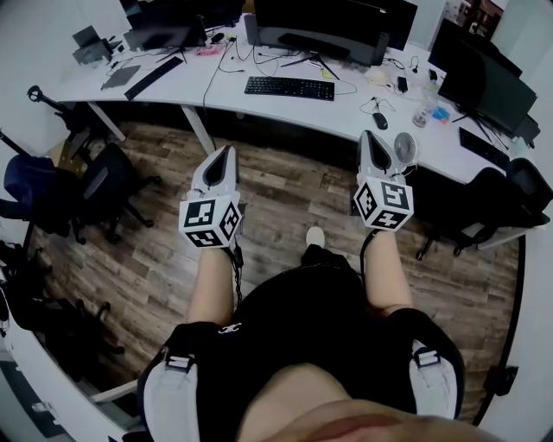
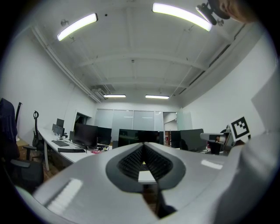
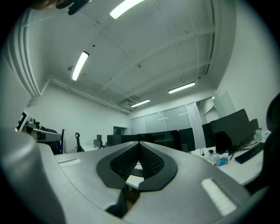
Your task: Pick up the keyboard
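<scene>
The black keyboard lies flat on the white desk, well ahead of both grippers and roughly midway between the lines they point along, with nothing touching it. A wide dark monitor stands just beyond it. A black mouse sits on the desk ahead of the right gripper, which is clenched and empty. The left gripper is clenched with nothing in it too. The 2 hang over the wooden floor, short of the desk.

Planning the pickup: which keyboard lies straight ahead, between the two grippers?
The black keyboard in front of the centre monitor; the keyboard at far right sits aside.
</scene>
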